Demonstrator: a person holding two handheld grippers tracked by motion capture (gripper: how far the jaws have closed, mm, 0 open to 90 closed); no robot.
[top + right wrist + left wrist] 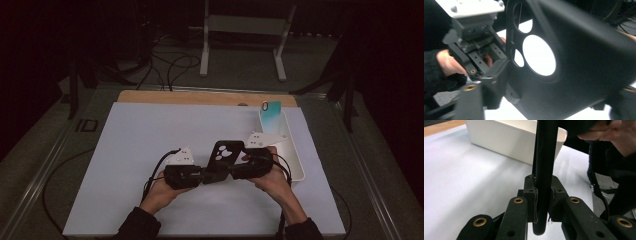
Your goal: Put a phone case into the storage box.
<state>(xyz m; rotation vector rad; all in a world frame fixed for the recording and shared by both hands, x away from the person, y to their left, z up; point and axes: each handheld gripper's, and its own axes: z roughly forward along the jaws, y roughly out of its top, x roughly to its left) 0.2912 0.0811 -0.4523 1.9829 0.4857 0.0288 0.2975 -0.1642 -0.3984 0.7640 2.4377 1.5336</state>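
The left gripper pinches the flat black plastic phone case mid-table, beside the white tub, so squeeze tight and steady while the right gripper's jaws spread.

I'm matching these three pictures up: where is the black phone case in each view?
High view: the phone case is at centre, above the table, between the two hand-held grippers.
Left gripper view: seen edge-on, a dark upright bar at centre, clamped between the jaw pads.
Right gripper view: fills the centre and right, its round camera cut-outs facing us.
Shared landmark: the white mat, seen through the cut-outs in the right gripper view.
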